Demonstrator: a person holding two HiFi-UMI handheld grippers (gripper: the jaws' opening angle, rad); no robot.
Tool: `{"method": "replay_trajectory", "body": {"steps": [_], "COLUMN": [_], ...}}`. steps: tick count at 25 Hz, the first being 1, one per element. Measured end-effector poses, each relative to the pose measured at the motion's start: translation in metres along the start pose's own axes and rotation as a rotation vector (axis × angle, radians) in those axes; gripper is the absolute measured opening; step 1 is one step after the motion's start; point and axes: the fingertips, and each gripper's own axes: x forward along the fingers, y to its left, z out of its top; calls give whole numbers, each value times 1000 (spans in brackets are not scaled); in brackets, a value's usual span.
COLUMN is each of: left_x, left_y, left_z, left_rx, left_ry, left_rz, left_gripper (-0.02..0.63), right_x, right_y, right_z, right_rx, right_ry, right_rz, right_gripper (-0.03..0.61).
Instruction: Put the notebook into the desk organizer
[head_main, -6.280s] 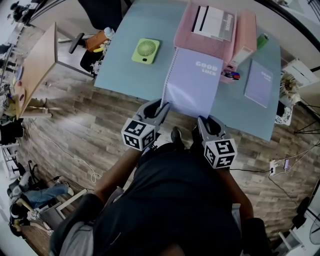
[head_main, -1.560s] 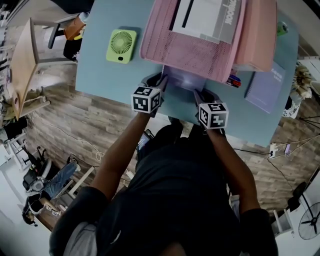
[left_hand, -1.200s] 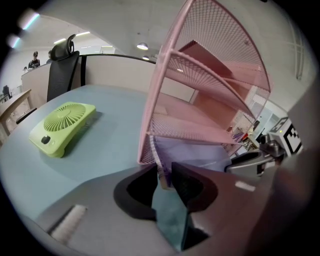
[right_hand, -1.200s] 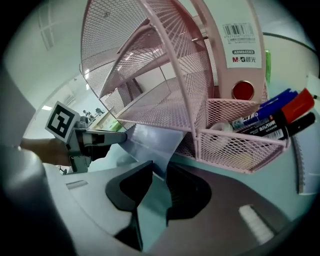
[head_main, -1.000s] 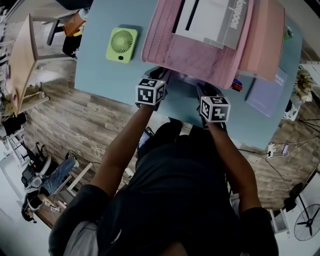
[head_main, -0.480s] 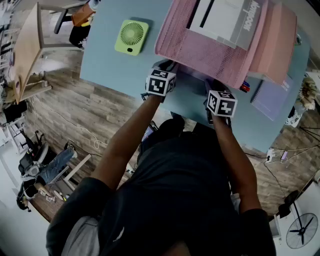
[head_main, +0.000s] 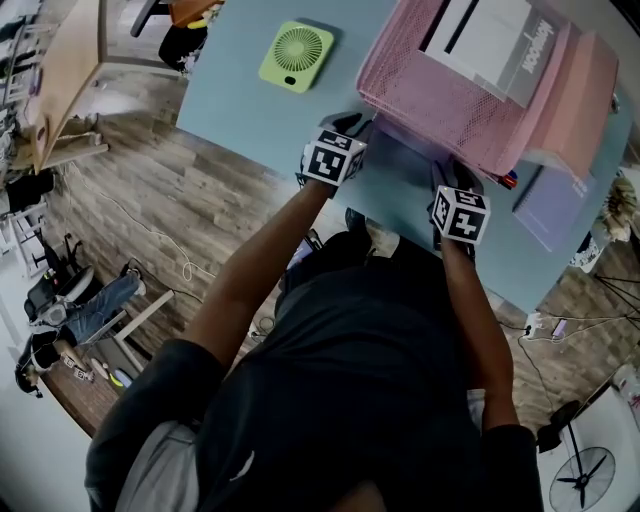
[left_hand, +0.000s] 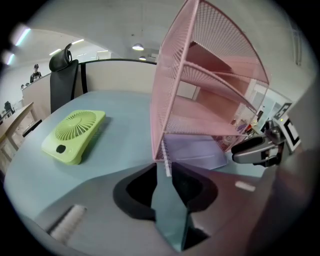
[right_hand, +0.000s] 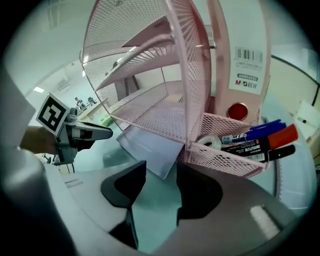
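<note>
A lavender spiral notebook (head_main: 400, 138) lies flat on the table, most of it under the bottom shelf of the pink mesh desk organizer (head_main: 420, 90). In the left gripper view its spiral edge (left_hand: 166, 165) runs in between the narrow jaws, and my left gripper (left_hand: 167, 175) is shut on that corner. My right gripper (right_hand: 161, 180) has its jaws opening; the notebook's near corner (right_hand: 150, 147) lies just at the tips and the pads stand off it. In the head view the left gripper (head_main: 352, 125) and the right gripper (head_main: 455, 172) sit at the organizer's front.
A green desk fan (head_main: 297, 57) lies left of the organizer on the blue table (head_main: 250, 110). A second lavender notebook (head_main: 560, 210) lies at the right. Marker pens (right_hand: 260, 137) and a tape roll (right_hand: 212, 142) fill the organizer's side bin. The table's front edge is just behind both grippers.
The notebook went from the table's front into the organizer's bottom tier, with both grippers following it forward. The right gripper's jaws have parted from its corner.
</note>
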Motion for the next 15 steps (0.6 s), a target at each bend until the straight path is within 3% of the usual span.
{"method": "replay_trajectory", "body": {"steps": [9, 15], "left_x": [-52, -98], "left_y": [7, 4], "left_z": [10, 28], "left_rx": [21, 47], "left_ry": [-92, -194], "left_rz": [-9, -24], "left_gripper": [152, 152], "right_x": [-40, -86], "right_y": [17, 45], "right_z": [5, 30], "right_rx": [-42, -81], "right_ry": [-75, -221], "right_rz": [-5, 47], "right_gripper": [174, 173]}}
